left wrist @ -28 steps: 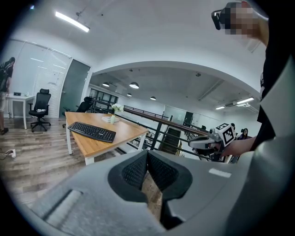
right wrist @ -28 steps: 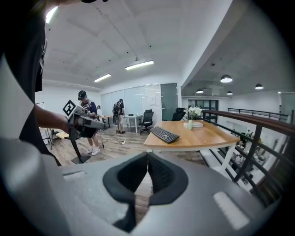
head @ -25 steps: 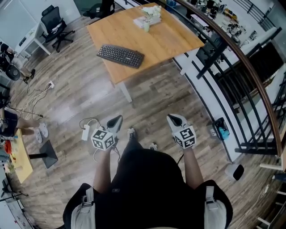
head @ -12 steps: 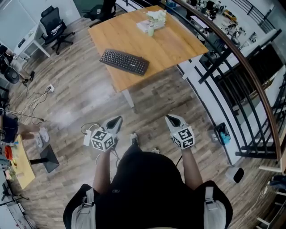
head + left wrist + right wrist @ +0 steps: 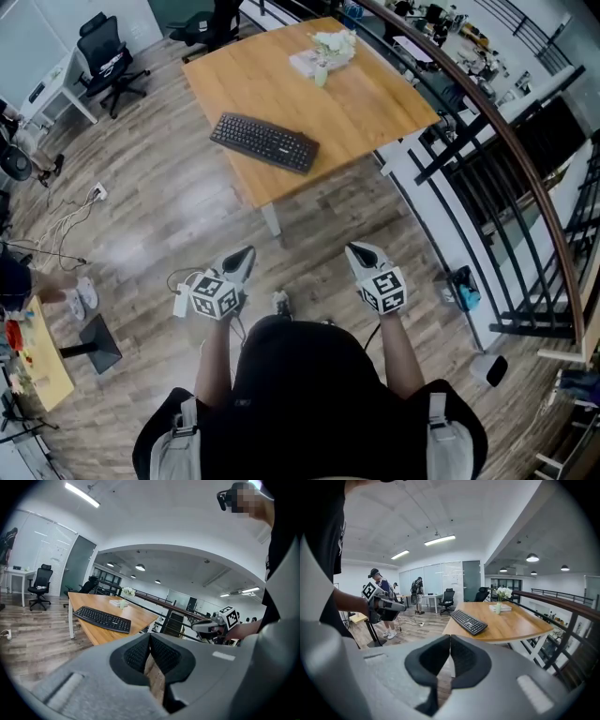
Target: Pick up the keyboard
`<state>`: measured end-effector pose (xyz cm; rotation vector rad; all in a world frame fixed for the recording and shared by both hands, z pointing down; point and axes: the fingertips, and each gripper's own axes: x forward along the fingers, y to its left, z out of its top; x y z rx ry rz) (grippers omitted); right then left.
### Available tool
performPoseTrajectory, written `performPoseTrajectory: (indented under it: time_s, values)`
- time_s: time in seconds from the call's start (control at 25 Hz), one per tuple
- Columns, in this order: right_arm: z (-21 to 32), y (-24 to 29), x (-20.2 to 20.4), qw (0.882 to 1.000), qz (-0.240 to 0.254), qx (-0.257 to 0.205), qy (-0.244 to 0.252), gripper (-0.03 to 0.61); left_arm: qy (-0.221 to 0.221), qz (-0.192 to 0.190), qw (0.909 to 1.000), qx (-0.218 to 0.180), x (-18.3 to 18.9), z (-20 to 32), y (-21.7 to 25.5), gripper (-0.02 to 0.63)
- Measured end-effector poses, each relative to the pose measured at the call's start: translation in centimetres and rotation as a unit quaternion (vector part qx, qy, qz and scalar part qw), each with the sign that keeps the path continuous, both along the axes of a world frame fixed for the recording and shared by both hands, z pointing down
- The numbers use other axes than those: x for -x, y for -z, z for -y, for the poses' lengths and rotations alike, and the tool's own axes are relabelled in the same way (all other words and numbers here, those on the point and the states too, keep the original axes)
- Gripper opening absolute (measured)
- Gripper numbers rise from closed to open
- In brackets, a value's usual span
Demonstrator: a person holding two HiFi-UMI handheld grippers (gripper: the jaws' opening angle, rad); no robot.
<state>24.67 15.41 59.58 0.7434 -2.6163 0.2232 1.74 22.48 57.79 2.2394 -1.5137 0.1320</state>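
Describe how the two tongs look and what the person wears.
Both the left tongs and right tongs are light grey tapered shells with black ribbed pads inside, each carrying a white cube of black square markers. The person wears a black top with pale shoulder straps.

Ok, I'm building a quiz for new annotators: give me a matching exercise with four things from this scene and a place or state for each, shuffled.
Things:
1. keyboard
2. flowers
3. office chair
4. left hand-held gripper

Places or states:
A. on the floor, far left in the head view
B. shut and empty, short of the wooden table
C. near the table's far corner
D. lying flat along the table's near edge

Pairs: 1-D, 2-C, 3-A, 4-B.
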Motion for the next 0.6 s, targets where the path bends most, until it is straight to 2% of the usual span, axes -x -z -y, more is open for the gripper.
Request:
performPoseTrajectory:
  time_s: [0.36,0.6]
  values:
    - [2.5,-0.5,5.1,1.0,-0.009,-0.007,0.001,0.005,0.004,-0.004,1.0,-0.006,5.7,3.0,-0.4,0.011]
    - [4.3,-0.8,6.9,1.0,-0.01,-0.01,-0.011,0.005,-0.004,-0.004,1.0,-0.005,7.9,5.1,-1.0,0.012]
